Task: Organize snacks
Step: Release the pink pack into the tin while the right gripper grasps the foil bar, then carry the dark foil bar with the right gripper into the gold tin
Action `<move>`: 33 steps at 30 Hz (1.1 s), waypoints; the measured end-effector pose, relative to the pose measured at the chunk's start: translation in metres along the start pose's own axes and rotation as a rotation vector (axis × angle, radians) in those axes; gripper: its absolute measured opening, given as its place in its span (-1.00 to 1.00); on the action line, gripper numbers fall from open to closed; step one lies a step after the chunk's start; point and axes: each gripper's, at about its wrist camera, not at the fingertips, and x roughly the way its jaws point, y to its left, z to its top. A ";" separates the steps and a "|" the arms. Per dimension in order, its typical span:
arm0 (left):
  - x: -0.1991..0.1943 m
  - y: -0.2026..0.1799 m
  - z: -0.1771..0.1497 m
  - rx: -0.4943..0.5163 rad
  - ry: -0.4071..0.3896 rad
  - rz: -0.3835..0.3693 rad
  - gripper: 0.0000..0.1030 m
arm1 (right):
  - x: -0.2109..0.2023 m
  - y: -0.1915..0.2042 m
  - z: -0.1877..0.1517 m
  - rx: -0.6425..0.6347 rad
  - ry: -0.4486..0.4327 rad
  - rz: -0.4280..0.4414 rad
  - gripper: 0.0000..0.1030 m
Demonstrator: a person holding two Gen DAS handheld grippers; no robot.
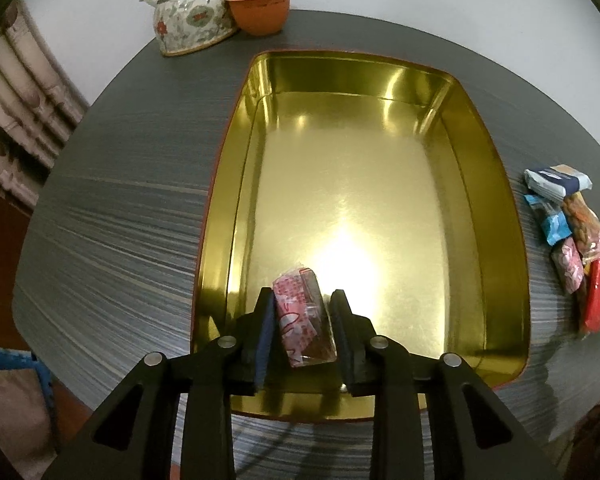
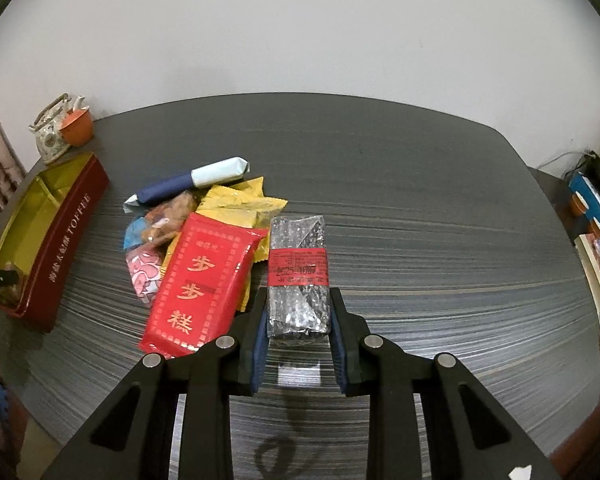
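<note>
Right wrist: right gripper [image 2: 299, 322] clenched on silver snack bar [image 2: 298, 276], lifted beside pile.

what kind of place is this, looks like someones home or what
Most likely a home living or dining room. A patterned teapot and lidded orange cup sit at the back of a dark wood-grain table, beside a gold-lined toffee tin and a pile of wrapped snacks.

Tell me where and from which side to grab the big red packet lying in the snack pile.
Grip the red packet across its narrow width near the lower end, coming from above. It lies flat, long and slim, on top of the pile, and that end sticks out clear over the table; the far end is crowded by yellow packets. It probably needs little squeeze.
</note>
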 end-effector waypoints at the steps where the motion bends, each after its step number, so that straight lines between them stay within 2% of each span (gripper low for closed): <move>1: -0.002 -0.001 -0.001 0.003 -0.005 0.000 -0.27 | -0.001 0.002 0.000 -0.005 -0.003 0.002 -0.54; 4: -0.010 -0.005 -0.003 0.022 -0.036 0.003 0.00 | -0.005 0.007 0.000 -0.015 -0.007 0.007 -0.54; 12: -0.040 -0.010 -0.005 0.052 -0.122 -0.003 0.10 | -0.013 0.024 0.001 -0.054 -0.018 0.037 -0.54; 16: -0.057 0.001 -0.004 0.029 -0.176 -0.020 0.22 | -0.020 0.036 0.005 -0.075 -0.026 0.063 -0.54; 20: -0.061 0.017 -0.002 -0.002 -0.194 0.010 0.29 | -0.026 0.055 0.009 -0.098 -0.033 0.113 -0.54; 26: -0.059 0.043 -0.006 -0.057 -0.185 0.024 0.29 | -0.032 0.107 0.016 -0.177 -0.030 0.228 -0.54; 29: -0.057 0.056 -0.009 -0.079 -0.192 0.067 0.29 | -0.033 0.141 0.020 -0.216 -0.022 0.306 -0.54; 33: -0.052 0.071 -0.011 -0.117 -0.193 0.052 0.29 | -0.031 0.182 0.025 -0.276 -0.019 0.372 -0.54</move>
